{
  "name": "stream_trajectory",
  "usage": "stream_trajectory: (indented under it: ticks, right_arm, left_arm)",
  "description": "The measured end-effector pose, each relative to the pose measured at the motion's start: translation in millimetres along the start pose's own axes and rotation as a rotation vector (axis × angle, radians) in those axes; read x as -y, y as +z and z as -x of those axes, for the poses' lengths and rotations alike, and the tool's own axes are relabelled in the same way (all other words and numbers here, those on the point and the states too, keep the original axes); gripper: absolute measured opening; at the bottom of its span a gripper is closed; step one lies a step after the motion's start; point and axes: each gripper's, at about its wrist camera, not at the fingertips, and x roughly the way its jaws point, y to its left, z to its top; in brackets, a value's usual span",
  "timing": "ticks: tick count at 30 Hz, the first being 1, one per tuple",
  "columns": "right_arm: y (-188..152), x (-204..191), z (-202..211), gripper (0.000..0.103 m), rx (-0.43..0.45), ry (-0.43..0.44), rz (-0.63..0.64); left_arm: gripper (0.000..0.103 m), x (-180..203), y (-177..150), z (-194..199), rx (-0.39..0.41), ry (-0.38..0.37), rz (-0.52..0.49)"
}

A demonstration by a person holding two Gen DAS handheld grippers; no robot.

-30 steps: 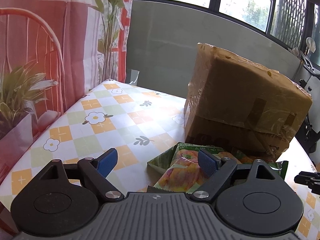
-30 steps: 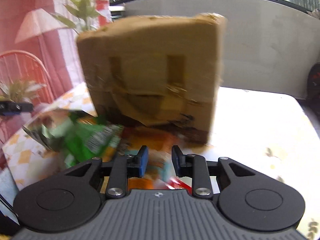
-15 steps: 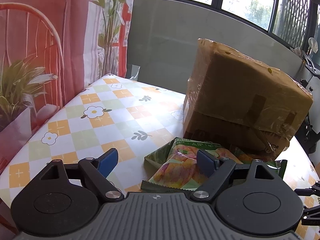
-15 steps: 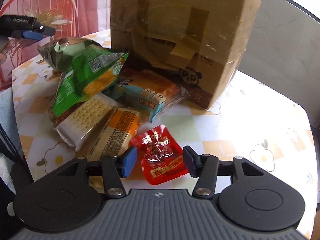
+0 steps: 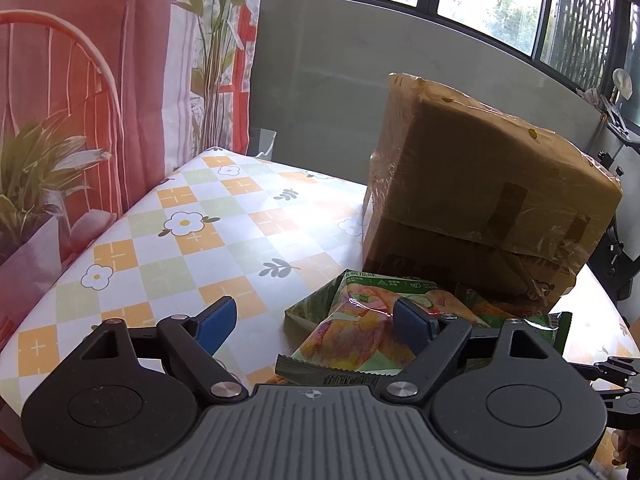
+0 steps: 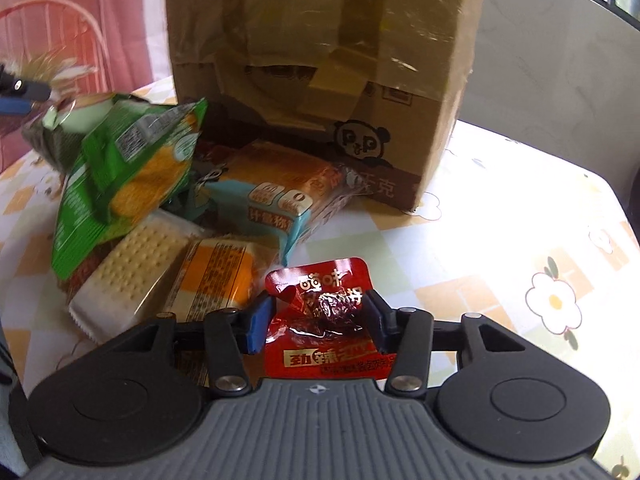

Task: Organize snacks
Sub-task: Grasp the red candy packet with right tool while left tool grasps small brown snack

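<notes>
A pile of snacks lies on the checked tablecloth before a taped cardboard box (image 6: pixel 320 68). My right gripper (image 6: pixel 318 320) is open, its jaws on either side of a red snack packet (image 6: pixel 320 300) on the table. Left of the packet lie an orange-wrapped bar (image 6: pixel 218 280), a cracker pack (image 6: pixel 128 276), a green chip bag (image 6: pixel 124 172) and a teal-and-orange pack (image 6: pixel 280 188). My left gripper (image 5: pixel 316 324) is open and empty, above the table beside a green fruit-print bag (image 5: pixel 360 332).
The cardboard box (image 5: pixel 480 204) stands at the table's middle. A red curtain with plant prints (image 5: pixel 80 100) hangs to the left. The tablecloth (image 5: pixel 180 240) stretches left of the snacks. The table's right edge (image 6: pixel 616 208) is near the box.
My right gripper has dropped down and forward to the table and opened wider around the red packet. My left gripper has barely moved.
</notes>
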Motion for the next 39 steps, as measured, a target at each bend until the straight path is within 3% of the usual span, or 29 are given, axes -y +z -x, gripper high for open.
stream_trajectory:
  ticks: [6, 10, 17, 22, 24, 28, 32, 36, 39]
  right_arm:
    - [-4.5, -2.3, 5.9, 0.037, 0.055, -0.04, -0.066]
    - [-2.1, -1.2, 20.8, 0.016, 0.109, -0.052, -0.129]
    - [9.1, -1.4, 40.5, 0.013, 0.158, -0.056, -0.183]
    - [24.6, -6.8, 60.9, 0.013, 0.226, -0.052, -0.211]
    - [33.5, -8.4, 62.4, 0.013, 0.233, -0.012, -0.218]
    - [46.7, -17.2, 61.9, 0.013, 0.234, 0.015, -0.189]
    - [51.9, -23.7, 59.4, 0.013, 0.22, 0.047, -0.197]
    - [53.9, -27.5, 61.1, 0.013, 0.219, 0.048, -0.197]
    - [56.4, -29.5, 62.3, 0.013, 0.228, 0.051, -0.205]
  left_arm:
    - [0.086, -1.1, -1.0, -3.7, -0.012, 0.003, -0.005]
    - [0.081, -11.0, 3.7, -3.9, 0.003, -0.002, -0.001]
    - [0.068, -49.5, 12.5, 4.5, 0.032, 0.056, 0.043]
    - [0.064, -72.6, 9.0, 3.6, 0.004, 0.105, 0.06]
    - [0.062, -75.0, 6.3, 0.6, -0.017, 0.107, 0.049]
    - [0.062, -59.4, -5.8, -8.7, -0.061, 0.075, -0.062]
    - [0.051, -33.8, -21.7, -26.9, -0.067, 0.108, -0.263]
    - [0.051, -25.7, -24.7, -47.6, -0.12, -0.01, -0.291]
    - [0.051, -16.6, -28.1, -61.0, -0.127, -0.034, -0.351]
